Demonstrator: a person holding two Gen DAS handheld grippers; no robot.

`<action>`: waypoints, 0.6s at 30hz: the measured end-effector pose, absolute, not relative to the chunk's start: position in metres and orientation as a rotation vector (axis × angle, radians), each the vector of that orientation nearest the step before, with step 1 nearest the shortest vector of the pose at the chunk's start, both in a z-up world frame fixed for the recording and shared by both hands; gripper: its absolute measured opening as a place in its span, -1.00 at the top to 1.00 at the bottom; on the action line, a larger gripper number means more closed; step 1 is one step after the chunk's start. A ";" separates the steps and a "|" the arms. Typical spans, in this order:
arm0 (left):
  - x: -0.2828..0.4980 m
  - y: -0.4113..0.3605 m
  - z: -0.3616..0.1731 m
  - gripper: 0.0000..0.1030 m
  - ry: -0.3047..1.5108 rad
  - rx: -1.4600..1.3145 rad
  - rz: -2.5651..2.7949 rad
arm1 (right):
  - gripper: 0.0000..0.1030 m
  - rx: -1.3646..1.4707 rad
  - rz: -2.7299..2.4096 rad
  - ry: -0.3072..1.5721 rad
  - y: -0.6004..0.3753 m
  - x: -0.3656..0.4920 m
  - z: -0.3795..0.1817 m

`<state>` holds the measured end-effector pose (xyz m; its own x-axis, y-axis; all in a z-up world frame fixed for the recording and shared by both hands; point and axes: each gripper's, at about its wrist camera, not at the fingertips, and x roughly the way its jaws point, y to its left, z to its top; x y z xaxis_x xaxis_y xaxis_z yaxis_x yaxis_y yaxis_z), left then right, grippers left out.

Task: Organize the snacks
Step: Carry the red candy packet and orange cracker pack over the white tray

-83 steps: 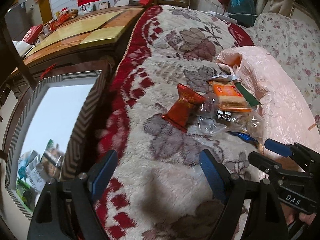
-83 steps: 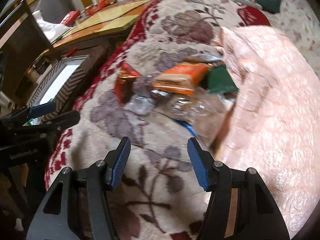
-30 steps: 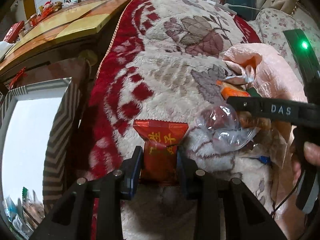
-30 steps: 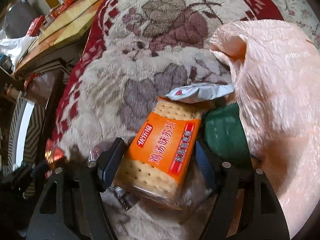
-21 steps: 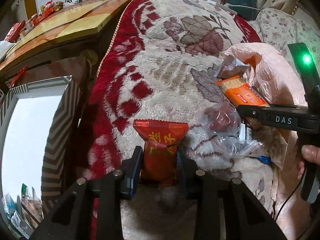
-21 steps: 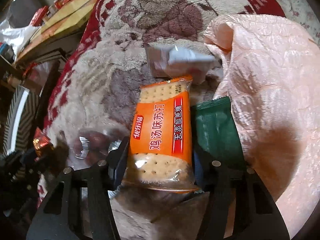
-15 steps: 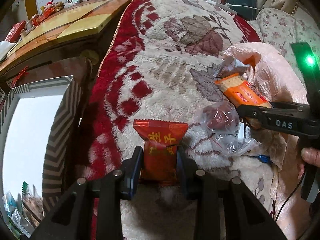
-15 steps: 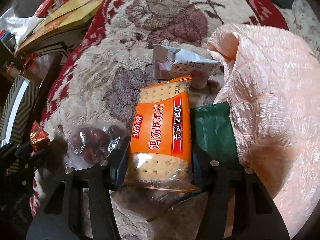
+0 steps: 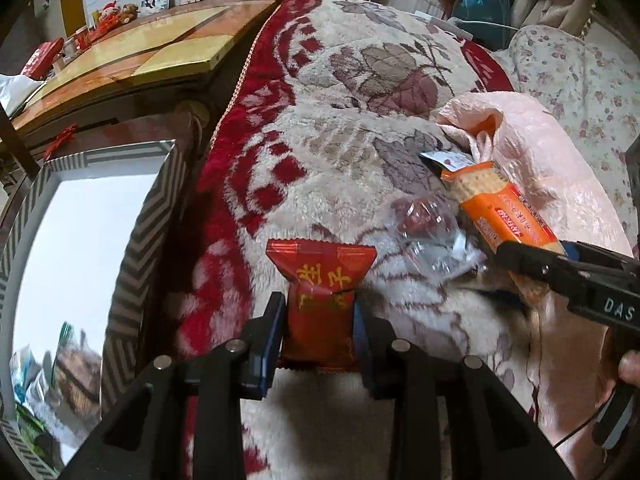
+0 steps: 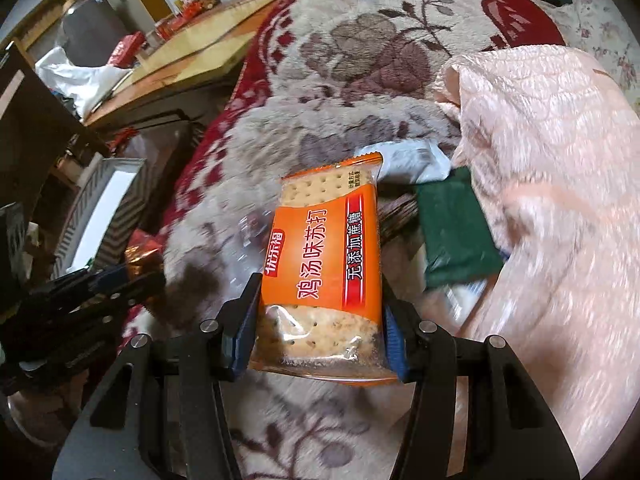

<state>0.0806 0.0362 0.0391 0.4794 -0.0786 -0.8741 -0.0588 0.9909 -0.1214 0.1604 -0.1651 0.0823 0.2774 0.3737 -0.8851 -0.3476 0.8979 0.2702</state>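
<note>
Left tool (image 9: 318, 326) grips a red foil snack packet with gold characters (image 9: 322, 280), clear of the plush floral red-and-cream blanket (image 9: 340, 80) near its left edge. Right tool (image 10: 318, 316), jaws just closed, clamps an orange soda-cracker packet (image 10: 324, 256) above the blanket's right side.

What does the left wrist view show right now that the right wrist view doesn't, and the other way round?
Only the left wrist view: the box's white inside with a few packets at its bottom corner, and a hand on the right gripper's handle.

Only the right wrist view: the green packet by the pink quilt, and the cracker label face-on.

Both: the left gripper shut on the red packet, the right gripper shut on the orange cracker pack, the clear bag, and the floral blanket.
</note>
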 end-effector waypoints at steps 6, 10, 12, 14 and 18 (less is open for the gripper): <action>0.059 0.035 0.047 0.32 1.053 -0.140 -0.001 | -0.02 0.063 0.515 1.175 -0.160 0.132 0.087; 0.046 0.036 0.056 0.32 1.027 -0.133 0.020 | -0.02 0.082 0.525 1.138 -0.157 0.111 0.094; 0.039 0.037 0.061 0.32 1.011 -0.130 0.031 | -0.02 0.077 0.531 1.130 -0.154 0.103 0.096; 0.033 0.037 0.066 0.32 0.998 -0.122 0.036 | -0.02 0.077 0.540 1.129 -0.151 0.096 0.098; 0.023 0.040 0.074 0.32 0.978 -0.126 0.045 | -0.02 0.072 0.551 1.122 -0.146 0.083 0.104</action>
<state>0.0231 0.0402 0.0737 0.5580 -0.0183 -0.8296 -0.0950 0.9918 -0.0858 0.0829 -0.1460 0.1040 0.3159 0.4530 -0.8336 -0.3824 0.8649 0.3251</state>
